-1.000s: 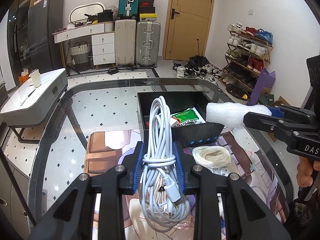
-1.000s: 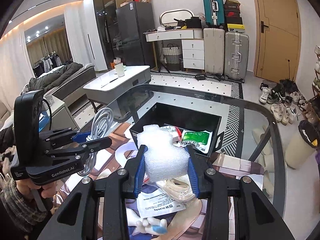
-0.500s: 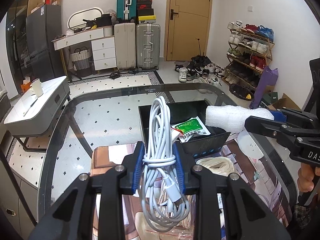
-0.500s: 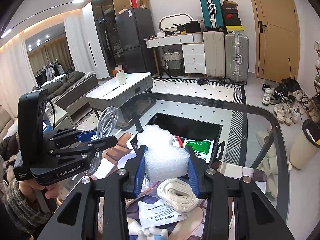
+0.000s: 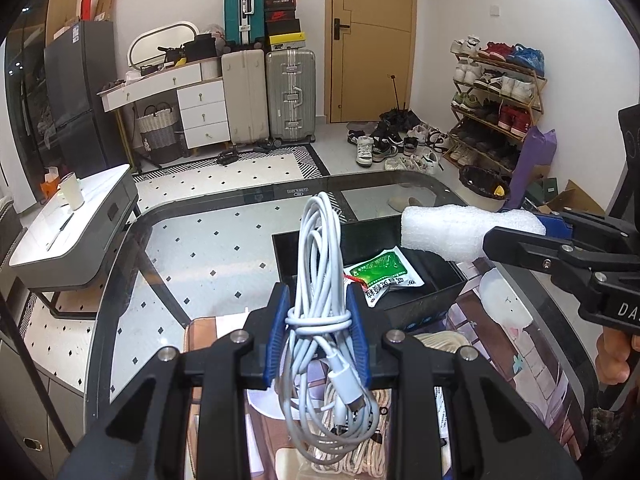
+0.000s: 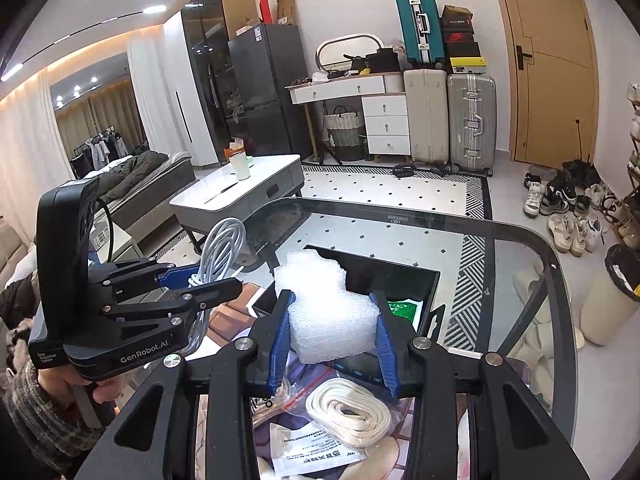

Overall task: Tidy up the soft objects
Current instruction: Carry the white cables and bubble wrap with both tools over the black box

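Observation:
My left gripper (image 5: 318, 336) is shut on a coiled white cable (image 5: 320, 304), held upright above the table; the same cable (image 6: 218, 252) shows in the right wrist view, in the left gripper (image 6: 200, 286). My right gripper (image 6: 332, 336) is shut on a block of white foam wrap (image 6: 326, 304); in the left wrist view that foam (image 5: 448, 232) hangs over the right side of the black box (image 5: 384, 312), in the right gripper (image 5: 516, 232). Inside the box lies a green packet (image 5: 382, 272).
A coil of cream webbing (image 6: 348, 408), a leaflet (image 6: 312, 452) and clear bags lie on the printed mat (image 5: 500, 344) under the grippers. The glass table's rim (image 6: 556, 280) curves round at the right. A bin (image 6: 620, 280) and shoes stand on the floor beyond.
Both grippers have risen and drawn back a little with their loads, so the black box looks smaller and further off. Neither grip has changed.

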